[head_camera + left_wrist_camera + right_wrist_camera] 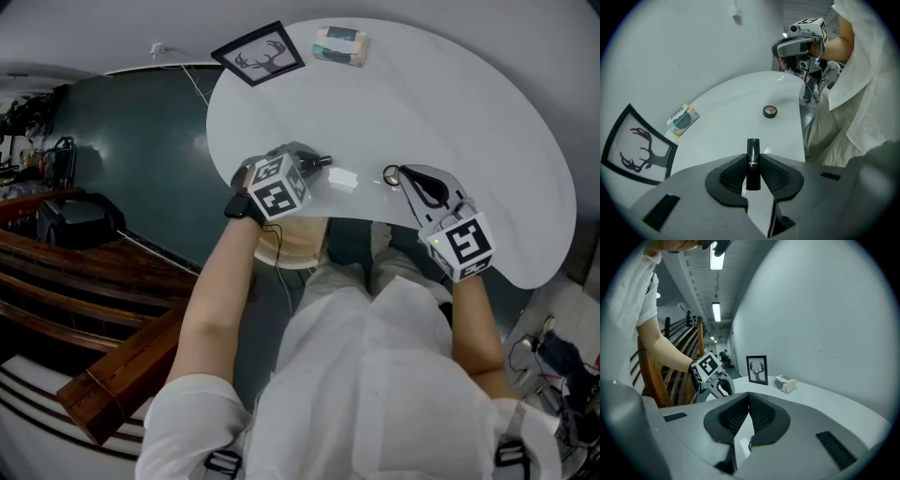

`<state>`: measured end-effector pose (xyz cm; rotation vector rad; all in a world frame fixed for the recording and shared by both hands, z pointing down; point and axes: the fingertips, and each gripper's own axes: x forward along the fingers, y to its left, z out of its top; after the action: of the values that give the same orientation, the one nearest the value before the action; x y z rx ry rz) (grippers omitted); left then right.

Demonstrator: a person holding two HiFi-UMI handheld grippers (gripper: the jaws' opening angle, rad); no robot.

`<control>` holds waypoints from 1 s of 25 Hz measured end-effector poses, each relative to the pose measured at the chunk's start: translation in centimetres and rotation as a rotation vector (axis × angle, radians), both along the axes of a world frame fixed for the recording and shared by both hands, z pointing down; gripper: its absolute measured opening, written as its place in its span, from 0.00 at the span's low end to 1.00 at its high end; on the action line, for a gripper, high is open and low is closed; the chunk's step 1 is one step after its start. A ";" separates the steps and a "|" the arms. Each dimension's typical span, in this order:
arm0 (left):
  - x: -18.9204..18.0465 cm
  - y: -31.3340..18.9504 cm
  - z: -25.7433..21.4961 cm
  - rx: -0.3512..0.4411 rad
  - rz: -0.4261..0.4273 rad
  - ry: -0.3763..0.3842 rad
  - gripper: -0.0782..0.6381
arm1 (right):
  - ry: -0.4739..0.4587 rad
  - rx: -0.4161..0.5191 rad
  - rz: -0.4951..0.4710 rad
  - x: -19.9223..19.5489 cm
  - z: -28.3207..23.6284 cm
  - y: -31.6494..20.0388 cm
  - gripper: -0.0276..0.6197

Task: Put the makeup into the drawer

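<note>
- Spanning most of the head view, a white round-edged table (450, 103) carries the scene, with a person in a white top (375, 375) at its near edge.
- A framed deer picture (260, 53) stands at the far rim, with a pack of tissues (340, 45) just beside it.
- The left gripper (753, 164) has its jaws part-way closed on a black lipstick (753, 159). The pads press both sides of the tube, and the cap end pokes out beyond them over the tabletop.
- The right gripper (749, 401) hovers over the table's near edge (its pads meet, nothing between them).
- A small round compact (769, 111) lies flat on the table, past the lipstick's tip and apart from both grippers.
</note>
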<state>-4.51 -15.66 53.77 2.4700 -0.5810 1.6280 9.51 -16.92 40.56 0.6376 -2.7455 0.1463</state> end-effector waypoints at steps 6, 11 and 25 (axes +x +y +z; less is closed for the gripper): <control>-4.0 2.7 -2.3 0.027 -0.174 0.003 0.24 | 0.001 -0.012 -0.121 -3.7 -0.5 0.7 0.06; -7.2 5.8 -3.1 0.038 -0.318 0.003 0.24 | 0.010 -0.031 -0.211 -6.7 -0.4 1.4 0.06; -10.1 14.4 -0.2 -0.039 -0.467 0.045 0.24 | 0.024 -0.030 -0.389 -13.3 0.8 2.7 0.05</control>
<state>-14.60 -1.28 53.58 2.1209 -1.0148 1.3786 -3.77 -14.24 41.35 0.0883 -2.7756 0.0880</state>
